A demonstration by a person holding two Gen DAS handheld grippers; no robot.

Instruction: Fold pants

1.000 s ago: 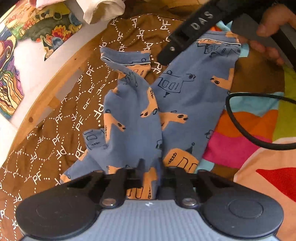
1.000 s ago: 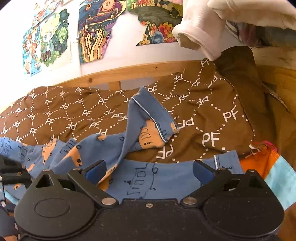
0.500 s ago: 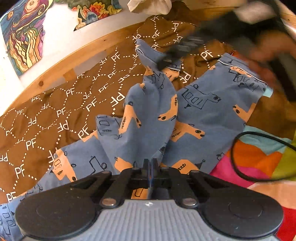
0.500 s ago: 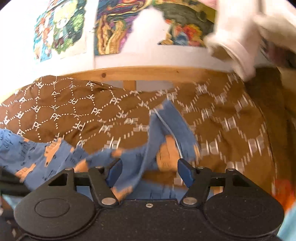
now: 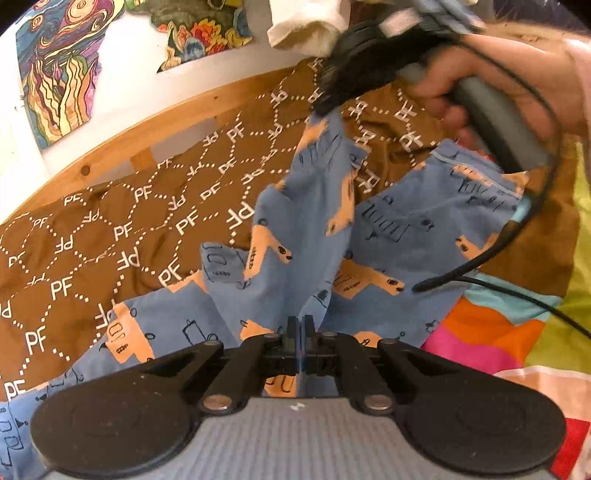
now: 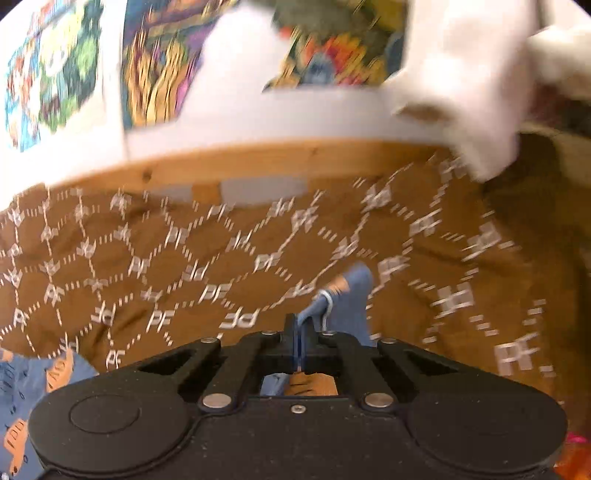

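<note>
The blue pants (image 5: 402,229) with orange prints lie on a brown patterned blanket (image 5: 122,240). One leg is lifted off the bed. My left gripper (image 5: 301,332) is shut on the blue cloth near the crotch. In the left wrist view my right gripper (image 5: 328,107), held in a hand (image 5: 454,85), pinches the raised leg's cuff (image 5: 325,133). In the blurred right wrist view my right gripper (image 6: 300,328) is shut on that cuff (image 6: 347,295), which sticks up past the fingertips. The other leg lies flat to the right.
A wooden bed rail (image 5: 147,133) runs behind the blanket, below a white wall with colourful pictures (image 5: 62,70). A white garment (image 5: 306,26) hangs over the rail. A bright multicoloured sheet (image 5: 509,325) lies at right. A black cable (image 5: 517,229) loops over the flat leg.
My right gripper moved forward to the leg's cuff, shut on it and lifted it. My left gripper stayed shut on the cloth while its view swung and rolled toward the wall.
</note>
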